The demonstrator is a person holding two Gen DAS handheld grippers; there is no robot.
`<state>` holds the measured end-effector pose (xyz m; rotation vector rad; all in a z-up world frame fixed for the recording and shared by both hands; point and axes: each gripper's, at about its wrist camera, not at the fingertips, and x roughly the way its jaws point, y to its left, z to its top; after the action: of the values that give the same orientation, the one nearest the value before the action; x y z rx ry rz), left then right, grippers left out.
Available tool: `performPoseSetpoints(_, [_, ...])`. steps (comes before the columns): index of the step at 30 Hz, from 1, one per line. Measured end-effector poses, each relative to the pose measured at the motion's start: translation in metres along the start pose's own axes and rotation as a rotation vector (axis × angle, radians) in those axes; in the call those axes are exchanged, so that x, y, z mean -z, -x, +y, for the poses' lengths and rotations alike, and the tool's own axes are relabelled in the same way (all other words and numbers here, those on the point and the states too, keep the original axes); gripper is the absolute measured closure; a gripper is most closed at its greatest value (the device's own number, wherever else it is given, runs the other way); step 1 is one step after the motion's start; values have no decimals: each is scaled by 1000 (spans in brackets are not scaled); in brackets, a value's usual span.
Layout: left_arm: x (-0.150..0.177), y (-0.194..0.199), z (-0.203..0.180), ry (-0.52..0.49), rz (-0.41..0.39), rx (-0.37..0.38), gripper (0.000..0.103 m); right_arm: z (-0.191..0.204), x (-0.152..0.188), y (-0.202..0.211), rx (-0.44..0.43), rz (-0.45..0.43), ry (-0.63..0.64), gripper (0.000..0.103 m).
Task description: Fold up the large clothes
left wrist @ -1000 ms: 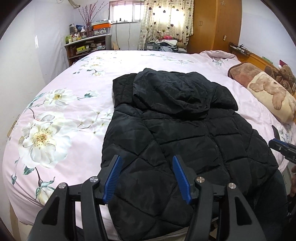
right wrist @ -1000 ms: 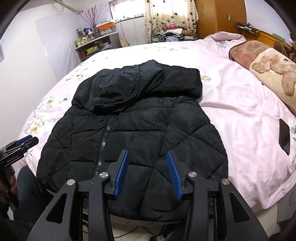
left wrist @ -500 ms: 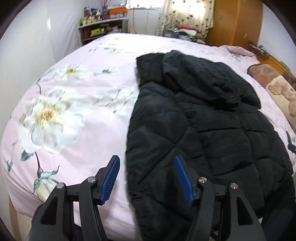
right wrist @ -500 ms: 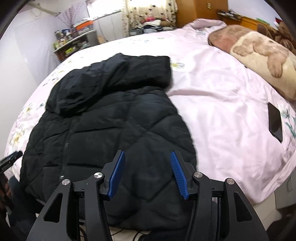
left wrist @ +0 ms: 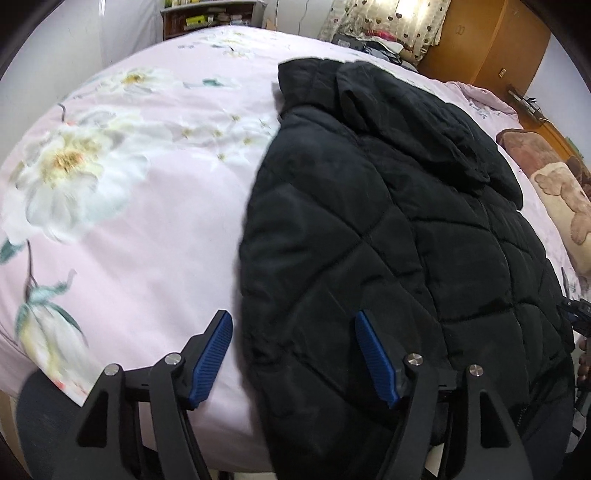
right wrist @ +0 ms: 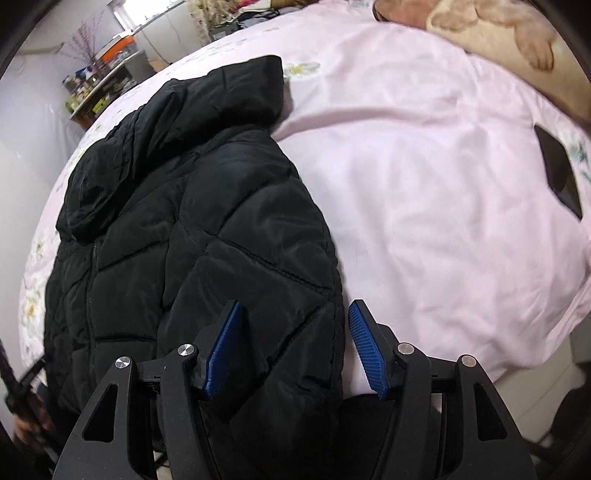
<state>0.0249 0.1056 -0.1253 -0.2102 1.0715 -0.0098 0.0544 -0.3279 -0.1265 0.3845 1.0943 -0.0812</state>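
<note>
Black quilted hooded puffer jacket [left wrist: 388, 240] lies flat, zip up, at the near edge of the pink floral bedspread [left wrist: 129, 184]; no fold yet visible. Left gripper [left wrist: 293, 354] and right gripper [right wrist: 295, 345] straddle its bottom corners, jaws opening, gripping nothing. All folding remains.

Black quilted hooded jacket [left wrist: 388, 236], flat on bed

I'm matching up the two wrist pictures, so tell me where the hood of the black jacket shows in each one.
Left wrist view: the hood lies upper centre-right, at the far end of the black jacket.
Right wrist view: the hood lies upper left, far end of the jacket.
Shared landmark: the bear-print pillow, at the right edge in the left view, at the top right in the right view.
</note>
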Motion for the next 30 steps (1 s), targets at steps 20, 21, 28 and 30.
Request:
performPoseSetpoints(20, [-39,89,-13,-24,-196,143,87,28,0,60,-224,-27,33,91])
performPoseSetpoints(21, [-43,100,-9,-13,-220,156,87,31,0,70,-238,-44,39,91])
performPoseSetpoints(28, [-37,133,15,39,-263,206,88,28,26,110,-309,-80,37,91])
performPoseSetpoints(30, [-36,135,17,52,-260,221,88,23,30,114,-320,-86,17,91])
